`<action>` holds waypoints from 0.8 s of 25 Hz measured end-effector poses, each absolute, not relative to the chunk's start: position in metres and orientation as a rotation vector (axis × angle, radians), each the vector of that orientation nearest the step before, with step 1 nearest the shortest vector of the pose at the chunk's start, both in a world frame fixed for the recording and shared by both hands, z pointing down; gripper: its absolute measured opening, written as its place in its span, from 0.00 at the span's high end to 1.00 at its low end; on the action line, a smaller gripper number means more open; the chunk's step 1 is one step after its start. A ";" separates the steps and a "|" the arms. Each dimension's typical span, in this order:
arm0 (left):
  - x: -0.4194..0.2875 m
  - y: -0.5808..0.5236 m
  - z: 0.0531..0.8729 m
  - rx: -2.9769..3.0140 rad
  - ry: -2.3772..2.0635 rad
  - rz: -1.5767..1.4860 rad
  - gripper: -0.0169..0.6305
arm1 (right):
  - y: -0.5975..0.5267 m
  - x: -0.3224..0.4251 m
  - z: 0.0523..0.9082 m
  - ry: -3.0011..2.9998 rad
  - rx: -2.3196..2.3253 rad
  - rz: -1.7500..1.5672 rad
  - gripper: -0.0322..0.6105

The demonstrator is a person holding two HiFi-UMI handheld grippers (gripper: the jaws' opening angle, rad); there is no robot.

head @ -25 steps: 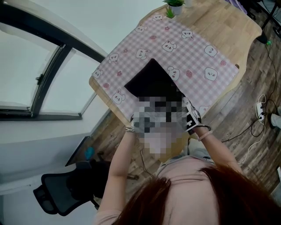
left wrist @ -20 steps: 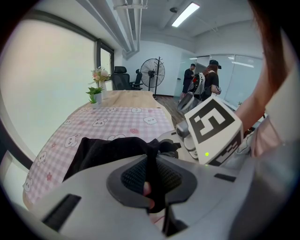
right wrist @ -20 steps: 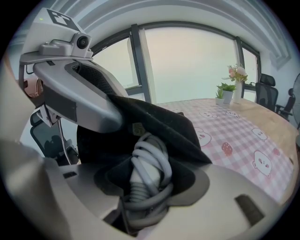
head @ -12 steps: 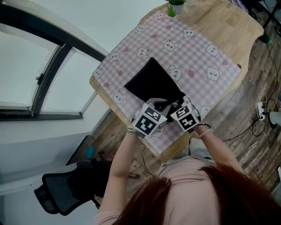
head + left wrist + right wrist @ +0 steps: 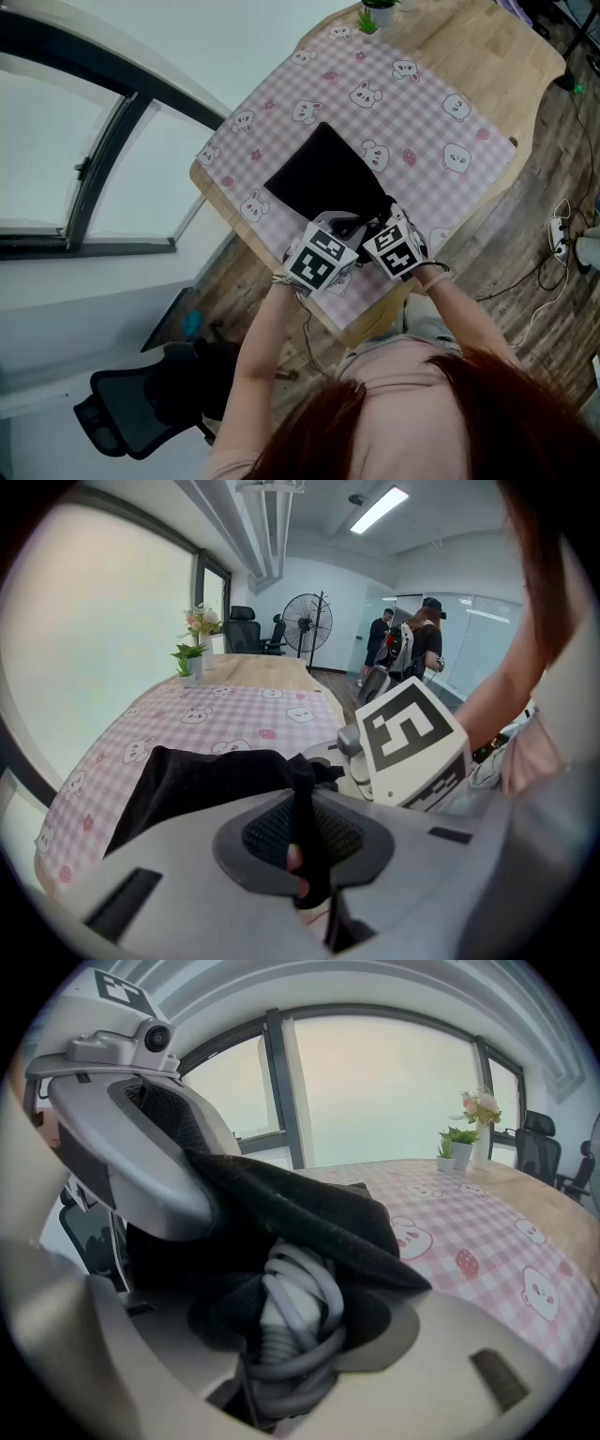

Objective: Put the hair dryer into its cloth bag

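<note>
Pink checked tablecloth point(image 5: 422, 122) covers a wooden table point(image 5: 497, 47) beside a big window point(image 5: 56, 169), and the black cloth bag point(image 5: 323, 173) lies on it. The hair dryer point(image 5: 300, 1297) seems mostly inside; only its end with the wound grey cord shows at the bag's mouth, waiting to be pushed in. The left gripper point(image 5: 302, 846), nearly closed, pinches the mouth's edge. The right gripper point(image 5: 286, 1340), jaws wide, grasps the corded end.

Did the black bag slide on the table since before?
No. The black bag keeps its far corner beside the same bear print on the checked tablecloth.
</note>
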State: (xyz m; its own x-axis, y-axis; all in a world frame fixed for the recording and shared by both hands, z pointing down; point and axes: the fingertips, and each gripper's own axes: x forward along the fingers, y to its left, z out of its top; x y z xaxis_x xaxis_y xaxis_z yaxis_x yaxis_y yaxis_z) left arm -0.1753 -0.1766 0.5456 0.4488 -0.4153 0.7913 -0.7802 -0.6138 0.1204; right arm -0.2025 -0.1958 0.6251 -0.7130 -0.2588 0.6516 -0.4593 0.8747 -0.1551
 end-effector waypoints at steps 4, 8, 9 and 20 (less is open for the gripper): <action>-0.174 -0.172 0.545 2.219 -1.002 1.028 0.92 | -0.193 -0.202 0.623 -2.404 0.511 0.403 0.60; -0.174 -0.172 0.547 2.214 -1.000 1.019 0.92 | -0.195 -0.205 0.625 -2.412 0.514 0.397 0.60; -0.175 -0.172 0.549 2.213 -0.998 1.016 0.92 | -0.197 -0.206 0.627 -2.410 0.513 0.393 0.60; -0.183 -0.167 0.558 2.189 -0.985 1.008 0.92 | -0.196 -0.215 0.635 -2.407 0.499 0.340 0.60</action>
State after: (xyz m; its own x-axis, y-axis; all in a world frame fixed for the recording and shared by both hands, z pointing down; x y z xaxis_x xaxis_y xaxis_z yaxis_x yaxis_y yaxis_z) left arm -0.1830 -0.1667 0.5582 0.4553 -0.3932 0.7988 -0.7898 -0.5925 0.1586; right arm -0.2146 -0.1964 0.6354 -0.7178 -0.2648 0.6439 -0.4330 0.8940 -0.1150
